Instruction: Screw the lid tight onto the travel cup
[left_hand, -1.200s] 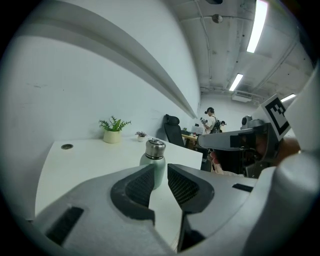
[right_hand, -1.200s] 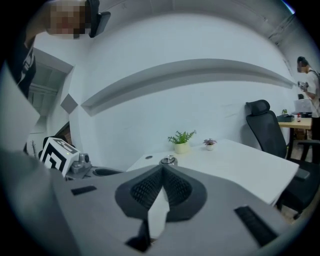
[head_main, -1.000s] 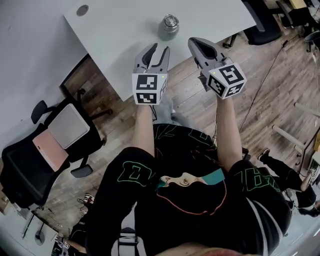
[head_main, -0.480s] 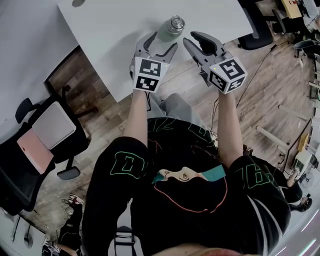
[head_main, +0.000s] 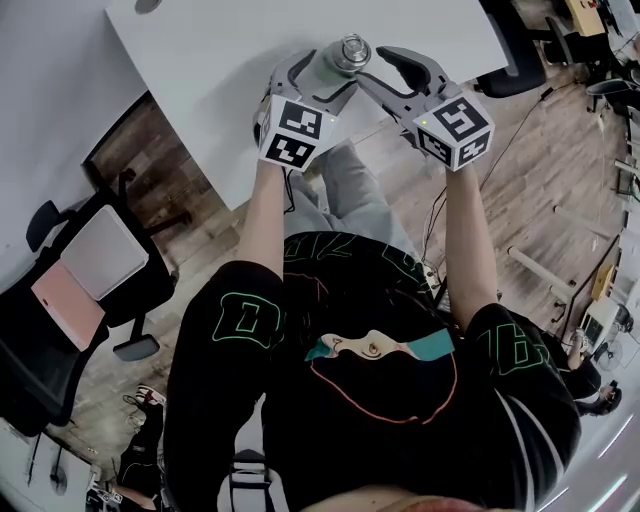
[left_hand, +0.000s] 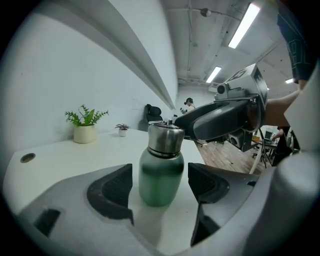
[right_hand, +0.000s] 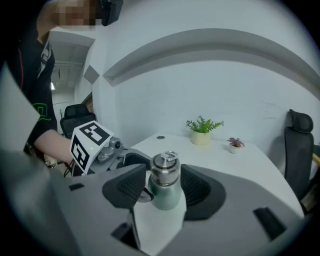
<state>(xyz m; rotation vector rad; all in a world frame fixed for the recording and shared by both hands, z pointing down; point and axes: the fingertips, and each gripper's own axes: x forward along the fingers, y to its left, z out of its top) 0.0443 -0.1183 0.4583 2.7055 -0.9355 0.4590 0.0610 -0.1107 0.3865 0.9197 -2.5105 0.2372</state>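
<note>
Fingers opening, no contact: left gripper (left_hand: 160, 186) straddles green metal travel cup (left_hand: 160, 175), right gripper (right_hand: 161, 189) straddles steel lid (right_hand: 164, 170). Clamp cup body before twisting.

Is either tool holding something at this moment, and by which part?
Nothing is held. The left tool flanks the body of the green travel cup, and the right tool flanks its steel lid. Both tools' jaws are opening, not pressing.

Both forearms stretch toward the frame's upper centre. The left gripper (head_main: 316, 75) and right gripper (head_main: 378, 68) are opening their jaws, with the travel cup (head_main: 332, 60) standing between both pairs.
</note>
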